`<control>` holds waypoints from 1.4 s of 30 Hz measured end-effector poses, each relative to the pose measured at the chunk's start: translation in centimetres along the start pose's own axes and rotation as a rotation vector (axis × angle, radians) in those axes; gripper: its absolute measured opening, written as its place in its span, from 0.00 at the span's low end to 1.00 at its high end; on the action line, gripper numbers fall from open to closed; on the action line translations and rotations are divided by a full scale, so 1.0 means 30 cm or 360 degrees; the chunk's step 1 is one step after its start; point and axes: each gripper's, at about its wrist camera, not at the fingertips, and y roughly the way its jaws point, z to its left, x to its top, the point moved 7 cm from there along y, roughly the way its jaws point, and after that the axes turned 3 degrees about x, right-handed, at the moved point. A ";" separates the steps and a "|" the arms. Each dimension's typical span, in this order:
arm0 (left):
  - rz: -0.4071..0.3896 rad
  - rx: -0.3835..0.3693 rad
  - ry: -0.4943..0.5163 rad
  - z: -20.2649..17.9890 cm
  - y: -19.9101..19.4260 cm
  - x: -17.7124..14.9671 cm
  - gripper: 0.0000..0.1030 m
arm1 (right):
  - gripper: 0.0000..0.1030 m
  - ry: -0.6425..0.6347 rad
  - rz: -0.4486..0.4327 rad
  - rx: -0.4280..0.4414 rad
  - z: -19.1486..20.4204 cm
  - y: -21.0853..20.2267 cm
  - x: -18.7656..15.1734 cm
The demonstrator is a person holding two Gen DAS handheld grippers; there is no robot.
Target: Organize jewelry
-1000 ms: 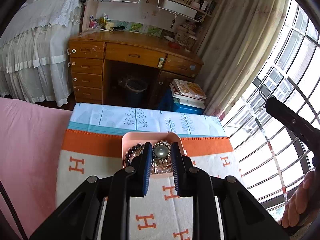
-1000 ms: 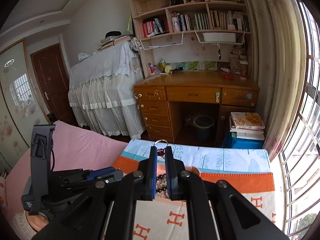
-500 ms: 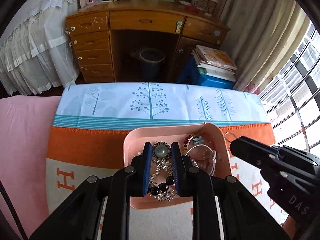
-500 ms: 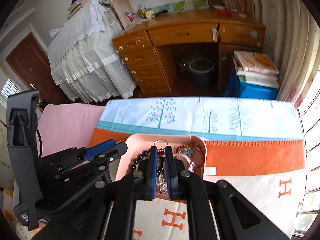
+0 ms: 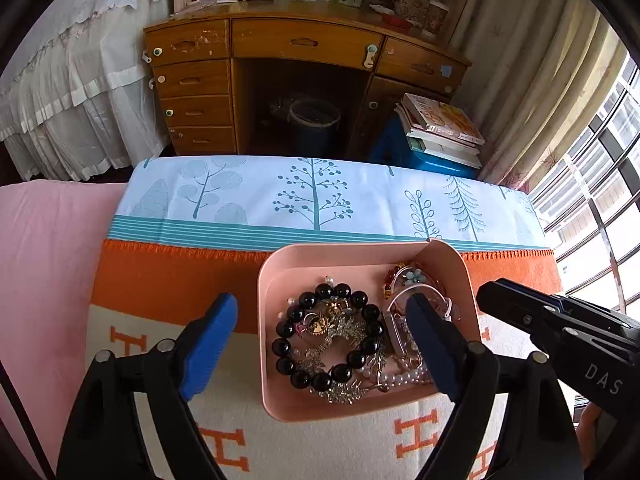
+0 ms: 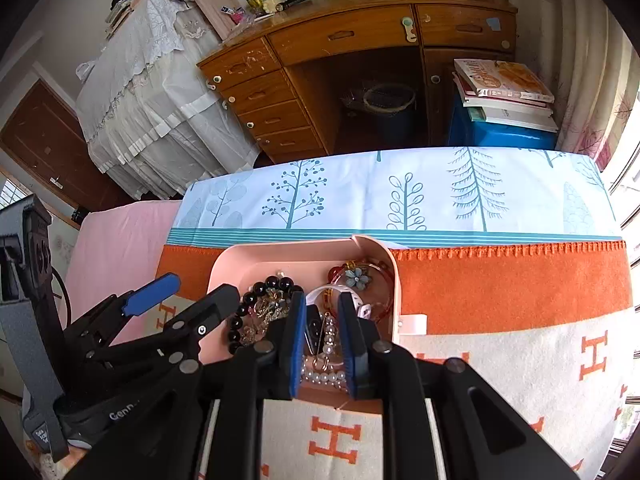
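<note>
jewelry heaped in pink tray, both grippers over it

orange-and-cream blanket (image 5: 168, 280) carries the pink tray (image 5: 268, 320). left gripper (image 5: 320, 336) is opening wide, straddling the black bead bracelet (image 5: 362, 300) without pressing it. right gripper (image 6: 322, 334) is opening slightly above the pearl strand (image 6: 326, 378), gripping nothing.

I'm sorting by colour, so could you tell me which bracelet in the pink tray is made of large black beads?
The black bead bracelet in the tray's left half; the other bracelets are pearl-white or red.
</note>
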 end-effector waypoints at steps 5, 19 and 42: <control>-0.0053 0.0020 0.0020 0.005 -0.109 -0.035 0.85 | 0.17 -0.0072 -0.0073 -0.0060 0.022 -0.092 -0.029; -0.0233 0.0142 0.0080 -0.001 -0.484 -0.301 0.99 | 0.35 -0.0191 -0.0282 -0.0030 0.100 -0.383 -0.274; -0.0300 0.0126 -0.0012 -0.128 -0.725 -0.788 0.99 | 0.47 -0.0120 -0.0483 -0.0129 0.070 -0.665 -0.813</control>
